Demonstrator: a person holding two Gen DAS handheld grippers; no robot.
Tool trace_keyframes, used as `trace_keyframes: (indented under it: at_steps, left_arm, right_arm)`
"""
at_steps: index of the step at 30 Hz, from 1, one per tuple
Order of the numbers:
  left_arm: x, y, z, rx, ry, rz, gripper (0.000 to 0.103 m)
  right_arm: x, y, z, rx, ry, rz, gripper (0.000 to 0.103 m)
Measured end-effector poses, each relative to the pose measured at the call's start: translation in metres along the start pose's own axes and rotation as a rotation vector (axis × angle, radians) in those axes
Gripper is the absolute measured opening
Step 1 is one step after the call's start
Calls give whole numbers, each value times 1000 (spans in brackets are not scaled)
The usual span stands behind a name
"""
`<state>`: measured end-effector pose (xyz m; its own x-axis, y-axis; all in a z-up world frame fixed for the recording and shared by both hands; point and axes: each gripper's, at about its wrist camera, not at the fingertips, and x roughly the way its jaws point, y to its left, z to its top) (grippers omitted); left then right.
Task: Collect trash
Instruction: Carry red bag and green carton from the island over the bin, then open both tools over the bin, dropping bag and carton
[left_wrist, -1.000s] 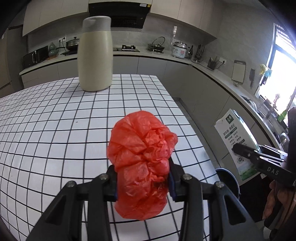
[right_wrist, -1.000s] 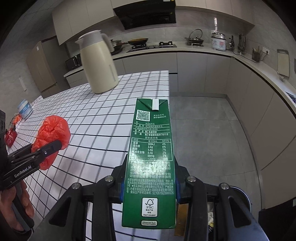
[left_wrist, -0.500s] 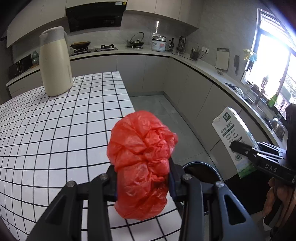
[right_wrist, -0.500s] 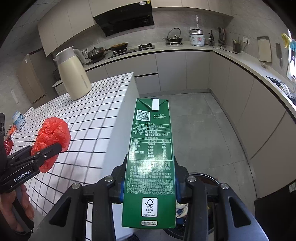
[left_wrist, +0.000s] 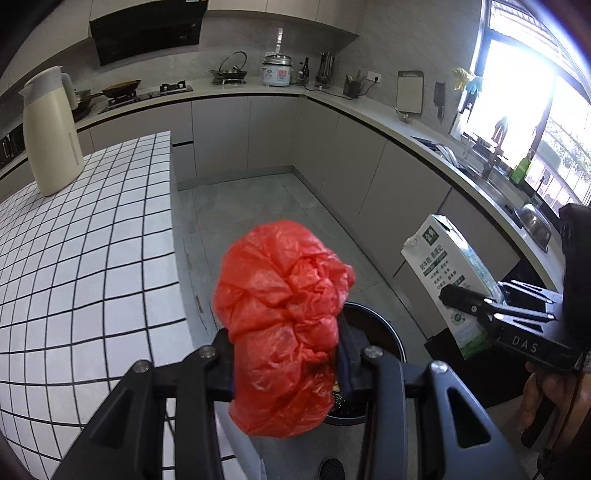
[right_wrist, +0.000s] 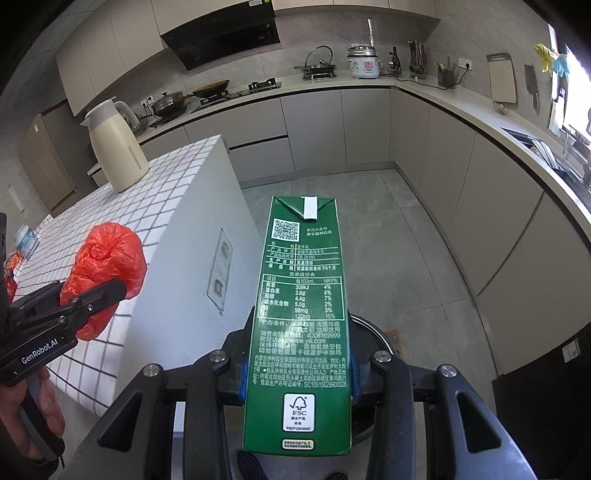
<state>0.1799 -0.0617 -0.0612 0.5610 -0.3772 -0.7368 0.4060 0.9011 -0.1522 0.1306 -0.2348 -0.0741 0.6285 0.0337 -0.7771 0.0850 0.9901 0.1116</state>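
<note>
My left gripper (left_wrist: 286, 358) is shut on a crumpled red plastic bag (left_wrist: 284, 325), held past the counter's right edge above a round black trash bin (left_wrist: 384, 339) on the floor. My right gripper (right_wrist: 297, 365) is shut on a tall green milk carton (right_wrist: 301, 295), held over the same bin (right_wrist: 373, 332), which is mostly hidden behind it. The carton (left_wrist: 450, 280) and the right gripper (left_wrist: 476, 306) show at the right of the left wrist view. The red bag (right_wrist: 107, 266) and the left gripper (right_wrist: 88, 299) show at the left of the right wrist view.
A white tiled counter (left_wrist: 85, 243) lies to the left with a cream thermos jug (left_wrist: 50, 133) at its far end. Grey floor (right_wrist: 388, 229) runs ahead between the island and the cabinets (right_wrist: 461, 166). A small container (right_wrist: 26, 238) sits on the counter's far left.
Both grippers have moved right, off the counter and over the trash bin, still holding the red bag and the carton. The jug has shifted far to the left of view.
</note>
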Motion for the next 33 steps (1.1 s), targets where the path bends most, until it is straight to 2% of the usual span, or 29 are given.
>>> trace_keyframes:
  at_steps: [7, 15, 21, 26, 31, 32, 33]
  left_arm:
    - [31, -34, -22, -4, 66, -23, 40]
    - [68, -60, -49, -36, 155, -19, 40]
    - [100, -67, -70, -70, 196, -14, 40]
    - [122, -67, -87, -107, 254, 13, 40]
    - [140, -69, -95, -142, 289, 14, 41]
    - [146, -68, -95, -155, 305, -5, 50]
    - [154, -64, -96, -176, 333, -20, 68]
  right_arm:
    - [4, -35, -27, -3, 57, -8, 41]
    - [29, -66, -58, -35, 149, 21, 41]
    - [58, -78, -73, -95, 235, 60, 41]
    - [101, -75, -95, -217, 337, 59, 41]
    - [124, -77, -99, -242, 372, 84, 41]
    - [129, -76, -98, -254, 380, 91, 41]
    - [135, -74, -99, -273, 388, 96, 41]
